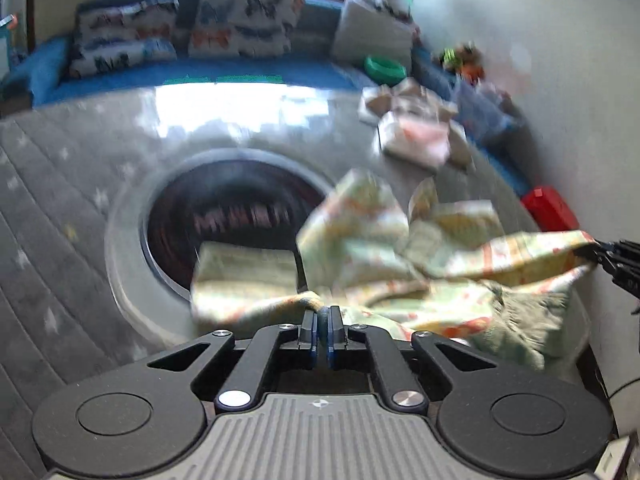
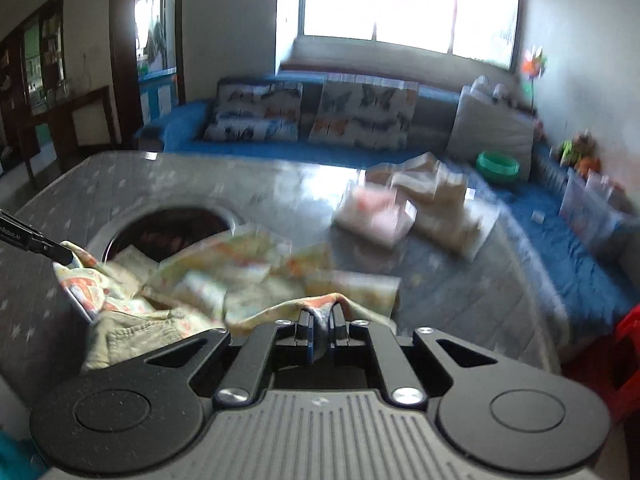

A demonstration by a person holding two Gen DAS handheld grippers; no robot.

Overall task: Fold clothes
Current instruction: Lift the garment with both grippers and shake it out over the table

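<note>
While each hand-held gripper, left and right, pinches an edge of the patterned garment bunched at centre frame on the counter, a thin bite could slip, spoiling the fold.

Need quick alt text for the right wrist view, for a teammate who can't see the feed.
The right claw is shut on an edge of a pale printed garment that lies crumpled on a grey star-patterned table, while the left claw grips its far left corner. Behind lie folded clothes and a blue sofa.
</note>
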